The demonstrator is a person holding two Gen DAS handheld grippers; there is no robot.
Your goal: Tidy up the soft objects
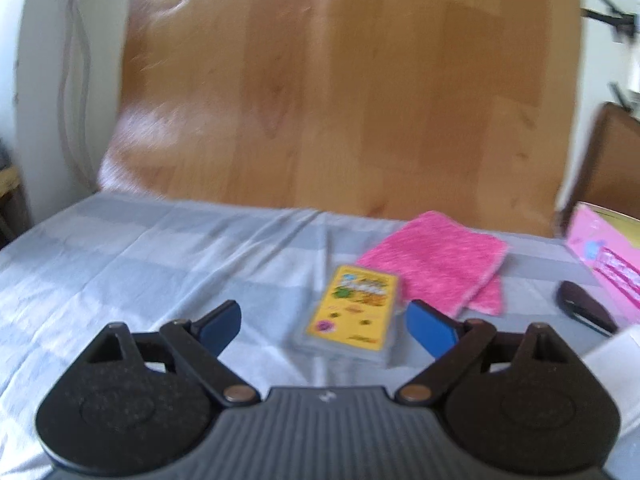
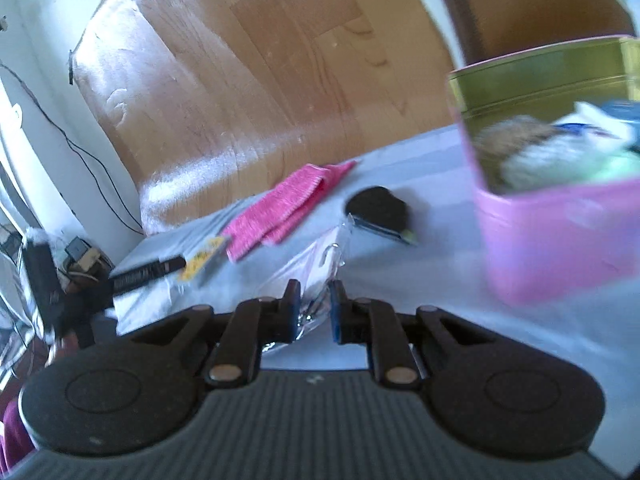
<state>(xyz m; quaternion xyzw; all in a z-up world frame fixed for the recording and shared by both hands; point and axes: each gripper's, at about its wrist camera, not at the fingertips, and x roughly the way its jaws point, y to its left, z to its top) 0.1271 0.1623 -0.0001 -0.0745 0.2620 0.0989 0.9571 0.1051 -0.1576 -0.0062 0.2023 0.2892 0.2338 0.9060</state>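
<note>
While the left gripper (image 1: 322, 330) gapes, only right gripper (image 2: 314, 306) pinches a clear packet (image 2: 320, 260)

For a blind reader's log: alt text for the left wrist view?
Open left gripper hovers over a yellow card pack on a grey sheet. A pink cloth lies just beyond, a black object to its right.

Grey sheet (image 1: 160, 248) carries pink cloth (image 1: 436, 260), card pack (image 1: 352, 308).

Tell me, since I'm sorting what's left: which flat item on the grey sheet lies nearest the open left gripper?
The yellow card pack in clear plastic, lying just ahead of the left gripper; the folded pink fuzzy cloth lies beyond it.
</note>
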